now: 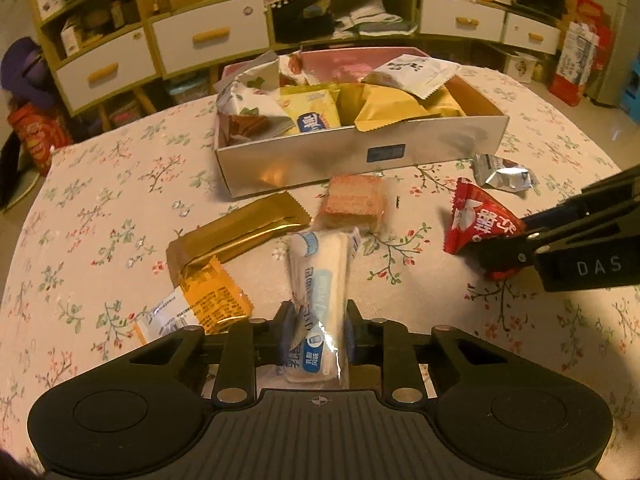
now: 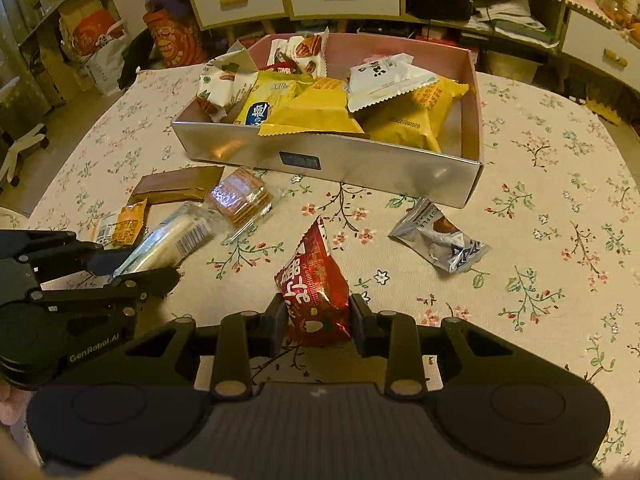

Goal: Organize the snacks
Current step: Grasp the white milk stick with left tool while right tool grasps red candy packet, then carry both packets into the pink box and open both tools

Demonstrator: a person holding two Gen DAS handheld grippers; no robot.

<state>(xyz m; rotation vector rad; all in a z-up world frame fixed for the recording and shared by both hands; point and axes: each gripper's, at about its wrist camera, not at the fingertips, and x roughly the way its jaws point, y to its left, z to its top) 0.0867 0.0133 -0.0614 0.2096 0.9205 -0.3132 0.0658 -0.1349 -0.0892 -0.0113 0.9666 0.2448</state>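
While its two fingers press in from either side, the left gripper (image 1: 317,326) pinches a long clear-wrapped white snack (image 1: 318,276) with blue print, whose far end points toward the box. Just beside it on the floral tablecloth (image 1: 120,184) lie a gold bar wrapper (image 1: 236,232), an orange packet (image 1: 200,300) and a clear-wrapped pink wafer stack (image 1: 354,202).

Over on the other side, the right gripper (image 2: 316,320) is closed on a red foil packet (image 2: 314,284) with white characters, which stands upright between the fingers with its lower end near or on the cloth; contact cannot be told. A silver-and-blue pouch (image 2: 440,240) lies apart to its right, near the box corner.

Beyond both sits the task's container, a shallow silver-sided box (image 2: 360,164) with a pinkish interior. Inside, it holds several yellow bags (image 2: 320,112), a yellow pack with a blue-and-white label (image 2: 264,108), a white sachet with dark print (image 2: 380,80) lying on top of the yellow ones, and white packets printed with brown pastries (image 2: 298,52) at the left and back. Its right end shows bare floor.

Behind the table stand cabinets with white drawers (image 1: 210,38).
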